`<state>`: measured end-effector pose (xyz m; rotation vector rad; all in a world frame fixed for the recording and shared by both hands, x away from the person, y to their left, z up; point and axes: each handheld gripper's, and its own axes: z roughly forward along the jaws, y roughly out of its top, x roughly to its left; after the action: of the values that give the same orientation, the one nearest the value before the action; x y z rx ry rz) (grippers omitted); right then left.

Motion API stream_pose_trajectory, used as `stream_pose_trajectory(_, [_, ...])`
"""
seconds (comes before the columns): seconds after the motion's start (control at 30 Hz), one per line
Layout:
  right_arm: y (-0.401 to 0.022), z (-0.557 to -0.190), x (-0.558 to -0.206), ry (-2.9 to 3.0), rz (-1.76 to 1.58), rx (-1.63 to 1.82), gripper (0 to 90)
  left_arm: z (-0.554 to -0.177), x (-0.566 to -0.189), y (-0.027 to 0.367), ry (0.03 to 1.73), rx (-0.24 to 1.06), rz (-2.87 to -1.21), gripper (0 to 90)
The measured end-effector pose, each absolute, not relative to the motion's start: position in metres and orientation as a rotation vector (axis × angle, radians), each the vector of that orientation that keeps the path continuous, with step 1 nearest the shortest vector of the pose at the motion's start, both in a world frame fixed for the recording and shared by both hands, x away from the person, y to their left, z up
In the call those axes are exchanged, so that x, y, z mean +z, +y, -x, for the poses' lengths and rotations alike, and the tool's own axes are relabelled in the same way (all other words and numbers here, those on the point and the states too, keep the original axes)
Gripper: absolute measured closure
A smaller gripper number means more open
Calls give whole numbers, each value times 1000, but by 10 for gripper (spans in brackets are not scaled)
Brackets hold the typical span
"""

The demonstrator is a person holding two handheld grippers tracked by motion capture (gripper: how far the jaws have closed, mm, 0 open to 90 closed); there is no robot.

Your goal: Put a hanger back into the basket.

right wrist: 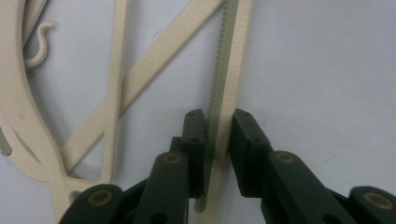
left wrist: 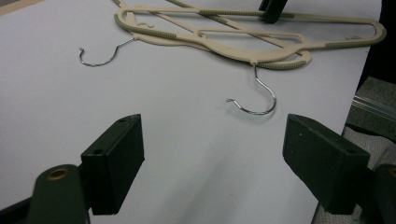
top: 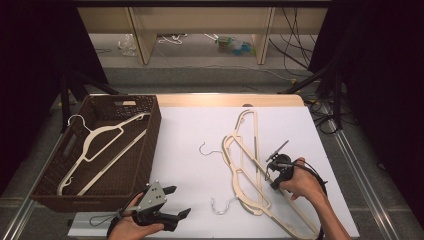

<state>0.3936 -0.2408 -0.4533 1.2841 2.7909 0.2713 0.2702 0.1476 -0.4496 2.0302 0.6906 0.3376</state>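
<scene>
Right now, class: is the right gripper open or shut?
Shut: the right gripper has both pads pressed on the bar of a cream hanger lying on the table.

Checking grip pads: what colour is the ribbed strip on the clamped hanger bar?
Grey-green ribbed strip, clearest in right gripper view.

**Cream hangers, white table, brown basket**

The hangers point(top: 250, 175) are cream with silver wire hooks and grey-green ribbed strips. The table point(top: 200, 125) is plain white. The woven basket point(top: 150, 145) is dark brown. Both grippers, left point(top: 172, 202) and right point(top: 272, 172), are black.
</scene>
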Motion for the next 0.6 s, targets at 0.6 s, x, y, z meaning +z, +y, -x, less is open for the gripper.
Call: stream_pose_trajectory(0.6, [-234, -390, -427, 2829, -1064, 261, 793, -306, -469, 88, 404, 466, -2190, 258])
